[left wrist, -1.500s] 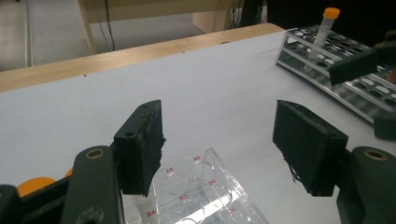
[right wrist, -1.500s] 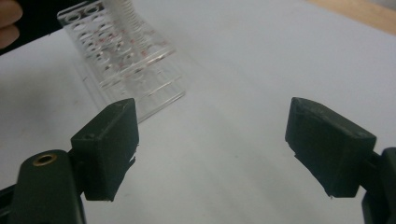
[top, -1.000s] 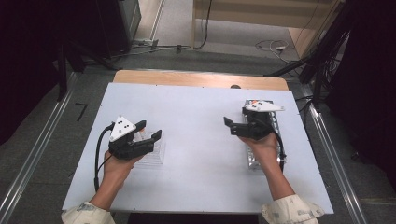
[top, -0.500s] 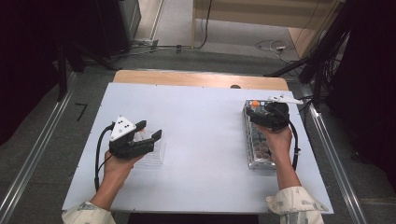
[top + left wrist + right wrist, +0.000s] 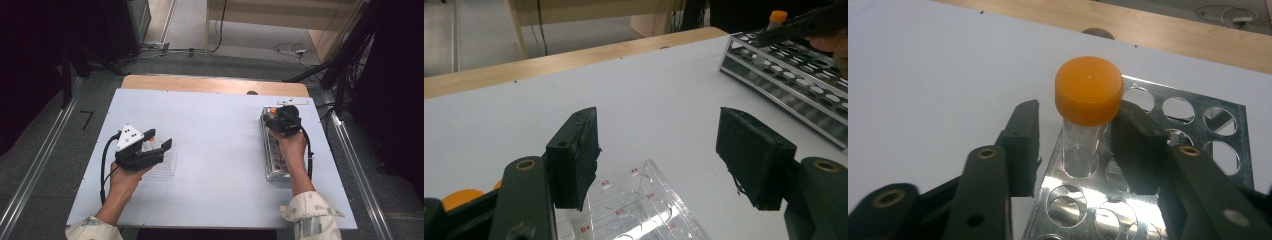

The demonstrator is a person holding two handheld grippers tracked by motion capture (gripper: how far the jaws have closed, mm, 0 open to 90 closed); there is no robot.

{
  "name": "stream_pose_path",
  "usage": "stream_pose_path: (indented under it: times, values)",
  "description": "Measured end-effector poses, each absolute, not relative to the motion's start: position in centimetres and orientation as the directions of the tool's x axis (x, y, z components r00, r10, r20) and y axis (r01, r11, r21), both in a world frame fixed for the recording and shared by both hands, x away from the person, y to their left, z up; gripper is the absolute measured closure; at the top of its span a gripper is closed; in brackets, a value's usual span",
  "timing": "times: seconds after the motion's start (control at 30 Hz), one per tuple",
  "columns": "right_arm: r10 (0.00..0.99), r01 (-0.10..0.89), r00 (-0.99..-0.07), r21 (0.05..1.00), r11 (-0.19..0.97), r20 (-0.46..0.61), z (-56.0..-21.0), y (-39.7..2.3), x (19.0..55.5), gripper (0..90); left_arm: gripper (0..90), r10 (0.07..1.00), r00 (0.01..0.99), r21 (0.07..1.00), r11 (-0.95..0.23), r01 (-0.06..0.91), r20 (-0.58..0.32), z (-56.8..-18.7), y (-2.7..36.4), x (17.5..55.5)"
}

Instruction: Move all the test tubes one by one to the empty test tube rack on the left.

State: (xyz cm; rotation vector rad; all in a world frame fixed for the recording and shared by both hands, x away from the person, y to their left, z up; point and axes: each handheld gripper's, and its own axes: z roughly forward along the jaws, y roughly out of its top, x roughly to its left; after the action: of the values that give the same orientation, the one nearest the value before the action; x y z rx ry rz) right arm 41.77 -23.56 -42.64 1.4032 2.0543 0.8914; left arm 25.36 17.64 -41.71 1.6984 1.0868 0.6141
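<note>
A clear tube with an orange cap (image 5: 1089,90) stands in a hole at the far end of a metal tube rack (image 5: 1198,120) on the right of the table (image 5: 220,130). My right gripper (image 5: 1078,115) has the tube between its jaws, which have just been closing. The right pad (image 5: 1133,145) is against the glass, and a gap shows at the left pad (image 5: 1025,145). My left gripper (image 5: 664,150) hangs open over a clear plastic well rack (image 5: 644,200) at the left. An orange cap (image 5: 459,197) shows behind its left jaw. From above I see the left gripper (image 5: 159,139) and the right gripper (image 5: 274,117).
The metal rack (image 5: 275,160) runs along the table's right side with many unfilled holes. A wooden strip (image 5: 215,85) borders the far edge. Cables lie on the floor beyond, and metal rails run along both sides of the table.
My right hand has moved right and down to the rack's far end, and its jaws have narrowed around the orange-capped tube. The left hand has stayed still.
</note>
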Motion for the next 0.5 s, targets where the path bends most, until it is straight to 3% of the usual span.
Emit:
stream_pose_path:
  times: [0.17,0.5]
  values:
    - [0.939,0.610,-0.341,0.748,0.262,-0.050,-42.7,-23.4,41.7,70.8,34.4,0.877,0.472,0.919,-0.111,0.377,-0.088,-41.7,17.5,25.4]
    - [0.940,0.576,-0.338,0.783,0.236,-0.035,-41.6,-23.9,41.3,71.1,34.4,0.877,0.472,0.919,-0.112,0.378,-0.087,-41.7,17.6,25.4]
